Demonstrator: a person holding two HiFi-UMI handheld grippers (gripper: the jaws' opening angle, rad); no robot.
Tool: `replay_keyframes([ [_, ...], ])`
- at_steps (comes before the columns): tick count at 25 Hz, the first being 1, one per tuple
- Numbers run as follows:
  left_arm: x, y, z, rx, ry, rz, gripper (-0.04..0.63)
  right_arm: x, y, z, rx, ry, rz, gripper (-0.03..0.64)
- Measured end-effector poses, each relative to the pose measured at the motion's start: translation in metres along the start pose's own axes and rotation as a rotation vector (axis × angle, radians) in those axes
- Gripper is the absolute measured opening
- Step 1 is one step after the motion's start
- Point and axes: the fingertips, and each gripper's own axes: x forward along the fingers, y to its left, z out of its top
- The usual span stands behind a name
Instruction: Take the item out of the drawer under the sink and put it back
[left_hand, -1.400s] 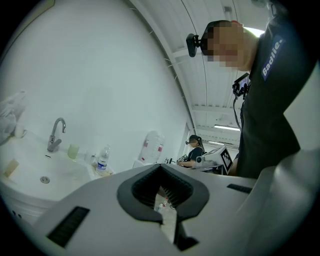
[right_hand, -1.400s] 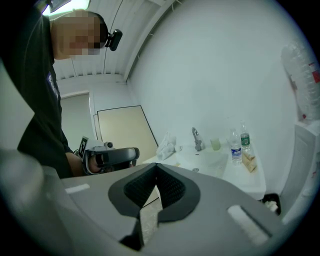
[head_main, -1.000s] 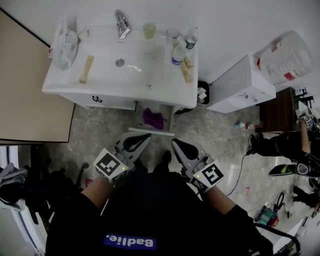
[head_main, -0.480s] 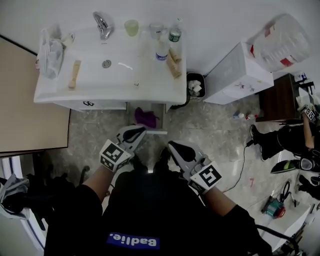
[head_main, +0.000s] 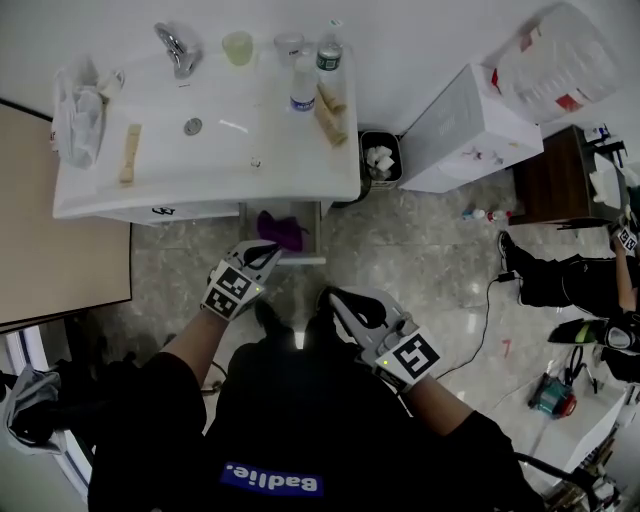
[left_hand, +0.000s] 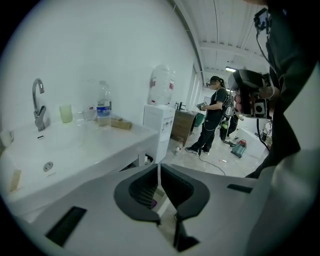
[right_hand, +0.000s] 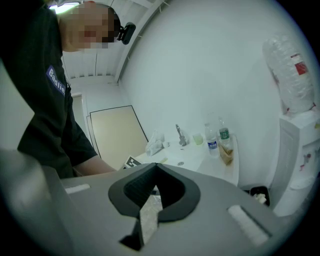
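Under the white sink counter (head_main: 200, 190) a drawer (head_main: 300, 259) stands pulled out. A purple item (head_main: 280, 228) lies inside it. My left gripper (head_main: 272, 247) hovers at the drawer's front edge, just short of the purple item, jaws shut with nothing between them. In the left gripper view the closed tips (left_hand: 159, 166) point past the counter (left_hand: 75, 150), and a sliver of the purple item (left_hand: 153, 203) shows through the jaw opening. My right gripper (head_main: 327, 296) hangs lower and to the right, away from the drawer, shut and empty. Its tips (right_hand: 156, 166) point toward the sink.
Bottles (head_main: 302, 88), a cup and a faucet (head_main: 175, 48) stand on the counter. A small trash bin (head_main: 378, 157) and a white water dispenser (head_main: 470, 130) sit right of the sink. A beige door (head_main: 50, 240) is at left. A person (head_main: 560, 282) and tools (head_main: 553, 395) occupy the floor at right.
My left gripper has dropped and moved forward to the drawer's front edge. The right gripper has shifted a little toward the sink. Both stay shut.
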Motion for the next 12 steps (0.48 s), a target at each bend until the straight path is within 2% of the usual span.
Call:
replay_keyframes([
  [1,0.004,0.002,-0.004,0.007,0.016,0.0,0.001,-0.001,-0.001,-0.002,0.002,0.004,-0.003,0.003],
  [3,0.013,0.007,-0.012,0.017,0.053,-0.006,0.062,-0.002,-0.002,-0.006,0.009,0.01,-0.01,0.003],
  [8,0.038,0.017,-0.038,0.069,0.151,-0.024,0.08,-0.003,-0.008,-0.016,0.025,0.024,-0.029,0.002],
  [12,0.061,0.027,-0.051,0.142,0.191,-0.03,0.1,-0.003,-0.017,-0.026,0.038,0.038,-0.054,0.003],
])
